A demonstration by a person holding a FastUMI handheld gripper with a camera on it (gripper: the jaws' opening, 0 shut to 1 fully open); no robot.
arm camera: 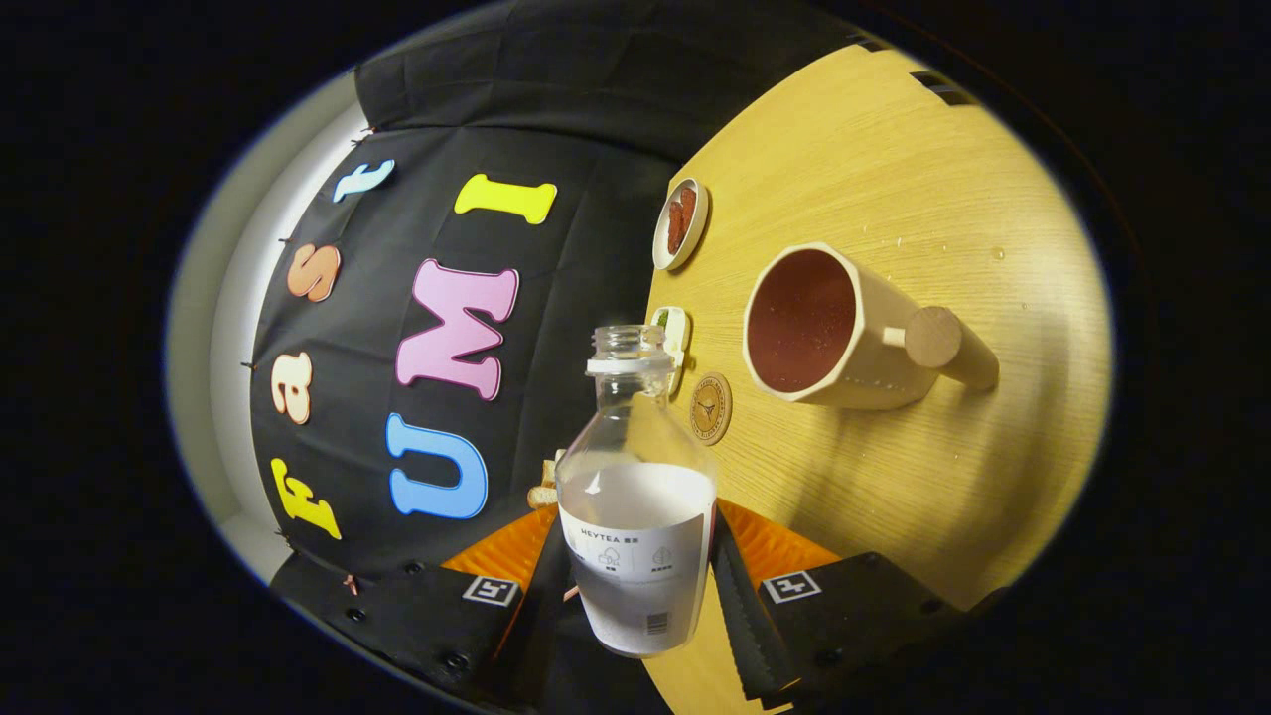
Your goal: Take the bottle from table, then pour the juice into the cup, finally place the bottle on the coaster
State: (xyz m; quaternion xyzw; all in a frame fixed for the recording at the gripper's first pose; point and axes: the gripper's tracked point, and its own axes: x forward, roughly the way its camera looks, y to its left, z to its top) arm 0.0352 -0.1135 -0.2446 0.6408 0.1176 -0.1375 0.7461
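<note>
Gripper view has the whole scene rolled sideways, so the wooden table (894, 199) stands like a wall beside the tool, which suggests the pour is under way or close to it. Largest on that table is the cream cup (844, 333) with a dark red inside and a round wooden-ended handle; its mouth faces the bottle but lies well apart from the bottle's neck. The bottle (635, 487) is clamped between the two fingers of the tool (635, 566), uncapped, about half full of pale cloudy juice. Near the bottle's neck lies the small round coaster (711, 408), with a small dish (681, 222) and a smaller tray (675, 333) beyond it.

The main risk, as I judge it, is juice missing the cup, since the open neck is not over the rim. Droplets already dot the table past the cup. A smooth bottle held low on its label could also slip or swing while tipped.
</note>
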